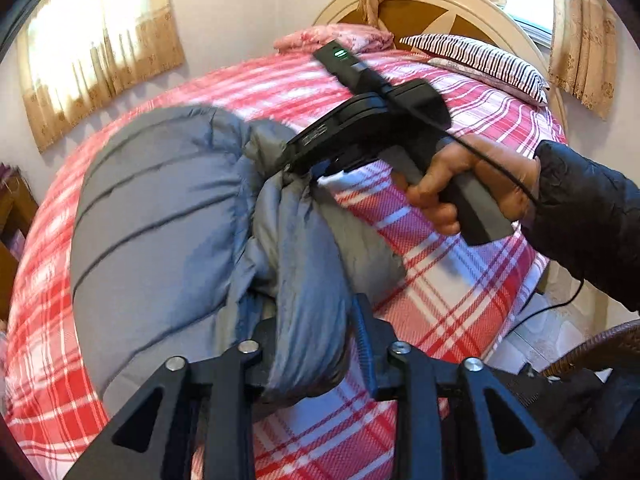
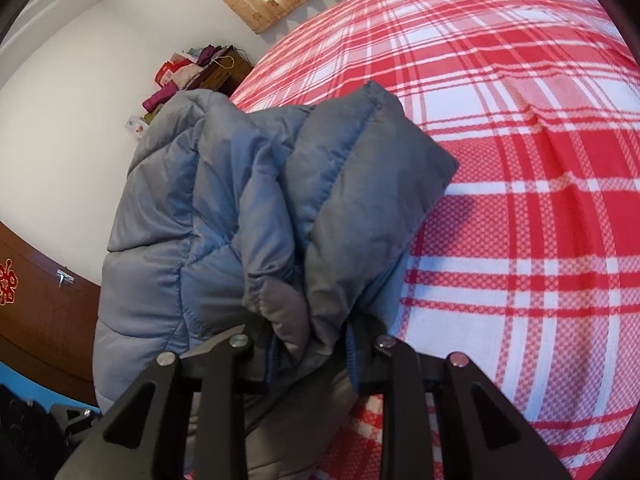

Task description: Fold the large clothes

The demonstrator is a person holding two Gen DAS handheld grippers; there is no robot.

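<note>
Grey quilted jacket (image 1: 160,216) lies bunched on the bed (image 1: 460,292), over the red-and-white plaid cover, taking up the side of the bed nearer the curtained window (image 1: 100,40).

Left gripper (image 1: 312,344): a thick fold of the jacket sits between its fingers (image 1: 366,336). The left finger is mostly buried under cloth, so it is not clear whether the pads press or merely flank the fold.

Right gripper (image 2: 310,340): closed on a gathered wad of the jacket, fabric puffing out above the fingers (image 2: 354,360) and blocking most of the view ahead. From the left wrist view, the same right gripper (image 1: 298,168) bites the jacket's edge, held by a hand (image 1: 468,184) in a dark puffy sleeve (image 1: 592,216), with a black cable trailing from the tool.

Around the jacket: striped pillow (image 1: 476,64) and folded pink blanket (image 1: 336,38) beyond it at the headboard (image 1: 440,12); a wooden stand stacked with clothes (image 2: 200,68) behind it by the white wall; brown wooden cabinet (image 2: 44,308) to its left in the right wrist view.
</note>
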